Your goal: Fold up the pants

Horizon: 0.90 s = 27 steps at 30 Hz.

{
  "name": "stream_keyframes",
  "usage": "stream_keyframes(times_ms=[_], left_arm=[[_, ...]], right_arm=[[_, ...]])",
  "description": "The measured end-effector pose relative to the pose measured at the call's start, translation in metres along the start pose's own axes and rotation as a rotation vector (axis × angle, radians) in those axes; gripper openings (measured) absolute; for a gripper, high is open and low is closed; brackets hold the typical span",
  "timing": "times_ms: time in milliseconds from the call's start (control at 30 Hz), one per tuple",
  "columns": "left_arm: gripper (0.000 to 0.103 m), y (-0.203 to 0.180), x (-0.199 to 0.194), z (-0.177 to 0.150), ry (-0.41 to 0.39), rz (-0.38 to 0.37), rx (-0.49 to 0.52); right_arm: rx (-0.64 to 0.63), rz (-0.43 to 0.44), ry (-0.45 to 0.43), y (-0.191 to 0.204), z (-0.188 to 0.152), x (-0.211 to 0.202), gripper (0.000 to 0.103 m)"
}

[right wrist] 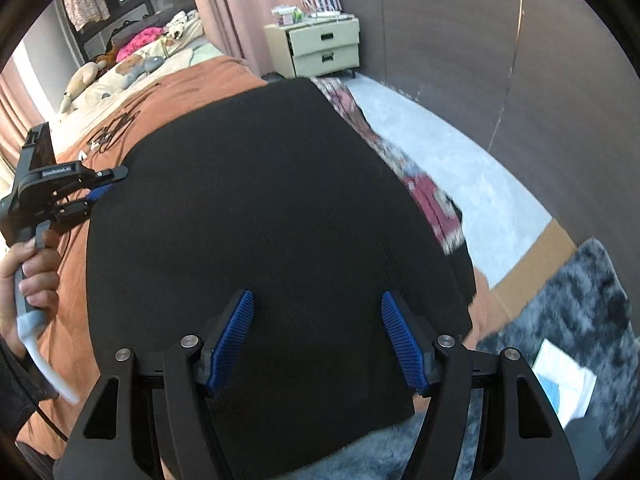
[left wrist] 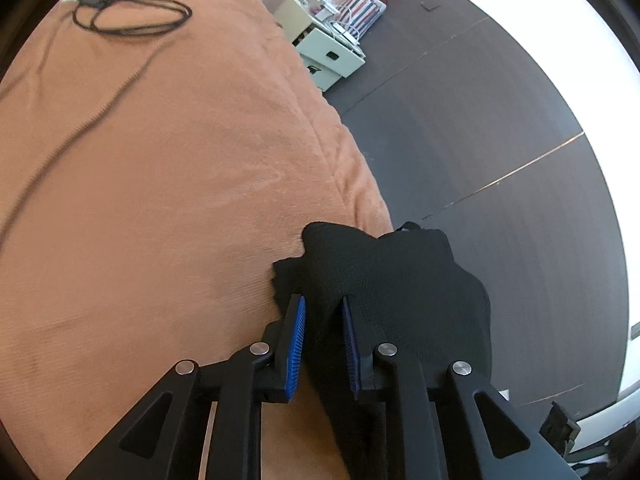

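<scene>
Left gripper [left wrist: 324,308], lower centre of the left wrist view: blue pads nearly together, pinching a fold of the black pants [left wrist: 392,280]; the pants bunch just beyond the fingertips at the edge of the brown bedspread [left wrist: 160,180]; a black cable [left wrist: 132,12] lies upper left. Right gripper [right wrist: 316,304], lower centre of the right wrist view: pads spread wide, holding nothing; the pants [right wrist: 272,200] fill mid-frame over the bedspread; a nightstand [right wrist: 320,48] stands top centre.
</scene>
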<state>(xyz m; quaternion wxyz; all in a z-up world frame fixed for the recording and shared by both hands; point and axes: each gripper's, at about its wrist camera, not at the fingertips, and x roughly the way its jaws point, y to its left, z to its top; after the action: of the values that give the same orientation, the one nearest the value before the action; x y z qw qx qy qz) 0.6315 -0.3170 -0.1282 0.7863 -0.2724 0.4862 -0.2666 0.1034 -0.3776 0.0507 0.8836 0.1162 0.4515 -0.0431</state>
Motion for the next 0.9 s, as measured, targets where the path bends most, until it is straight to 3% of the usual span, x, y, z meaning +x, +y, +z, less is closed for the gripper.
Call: stream_keyframes(times_ms=[167, 233, 400, 533, 600, 700, 767, 800, 900], left_arm=[[0.02, -0.009, -0.028, -0.011, 0.022, 0.042, 0.048], [0.026, -0.012, -0.04, -0.016, 0.021, 0.048, 0.066], [0.06, -0.026, -0.079, -0.023, -0.007, 0.063, 0.113], [0.079, -0.04, -0.109, -0.034, -0.029, 0.081, 0.178], [0.089, -0.047, -0.125, -0.041, -0.042, 0.082, 0.202], [0.095, -0.056, -0.15, -0.051, -0.065, 0.099, 0.235], [0.097, -0.063, -0.166, -0.059, -0.076, 0.109, 0.266], [0.1, -0.065, -0.175, -0.064, -0.081, 0.114, 0.278], [0.103, -0.073, -0.205, -0.074, -0.111, 0.128, 0.309]], right_arm=[[-0.008, -0.016, 0.041, 0.002, 0.019, -0.004, 0.065], [-0.006, -0.013, 0.035, 0.005, 0.024, -0.015, 0.065], [0.027, 0.008, -0.005, 0.01, 0.023, -0.054, 0.065], [0.026, 0.014, -0.051, 0.016, 0.015, -0.083, 0.081], [0.006, 0.006, -0.067, 0.023, 0.011, -0.102, 0.083], [-0.015, -0.023, -0.102, 0.033, 0.007, -0.125, 0.085], [-0.026, -0.02, -0.111, 0.041, 0.004, -0.134, 0.092], [-0.035, -0.02, -0.119, 0.047, -0.001, -0.142, 0.101], [-0.063, -0.041, -0.149, 0.064, -0.012, -0.159, 0.103]])
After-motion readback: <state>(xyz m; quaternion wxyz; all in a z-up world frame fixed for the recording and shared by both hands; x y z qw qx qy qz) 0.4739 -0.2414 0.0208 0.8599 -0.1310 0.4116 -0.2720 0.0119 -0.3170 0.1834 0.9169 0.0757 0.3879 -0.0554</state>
